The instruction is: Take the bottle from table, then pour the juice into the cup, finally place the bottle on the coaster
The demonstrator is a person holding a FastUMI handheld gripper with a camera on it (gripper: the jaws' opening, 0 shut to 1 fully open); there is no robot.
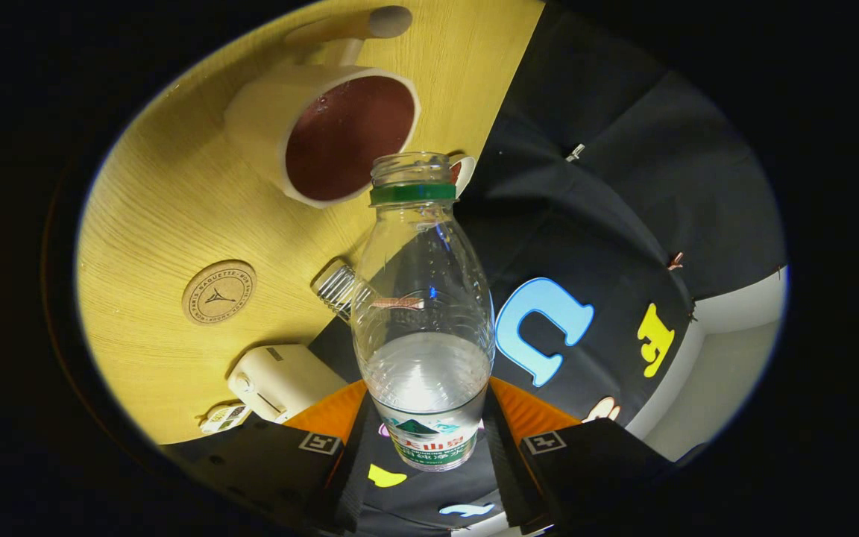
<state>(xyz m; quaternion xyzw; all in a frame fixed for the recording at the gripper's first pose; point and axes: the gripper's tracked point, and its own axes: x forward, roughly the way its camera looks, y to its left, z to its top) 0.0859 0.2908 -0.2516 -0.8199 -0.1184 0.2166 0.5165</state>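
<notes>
My gripper (426, 429) is shut on a clear plastic bottle (423, 298), both fingers pressing its lower body near the label. The bottle has no cap, a green neck ring, and clear liquid filling its lower part. Its open mouth points toward a white cup (303, 127) with a dark red inside, lying just beyond the neck on the wooden table (168, 209). A round cork coaster (218, 291) lies on the table beside the bottle, nearer the fingers than the cup. The whole view is rolled, so the table appears tilted.
A small white box-shaped device (280, 380) sits near the table's edge close to one finger. A clear ribbed cap or small jar (335, 287) lies behind the bottle. A grey-tipped wooden handle (370, 24) lies past the cup. Black cloth wall hangs beyond the table edge.
</notes>
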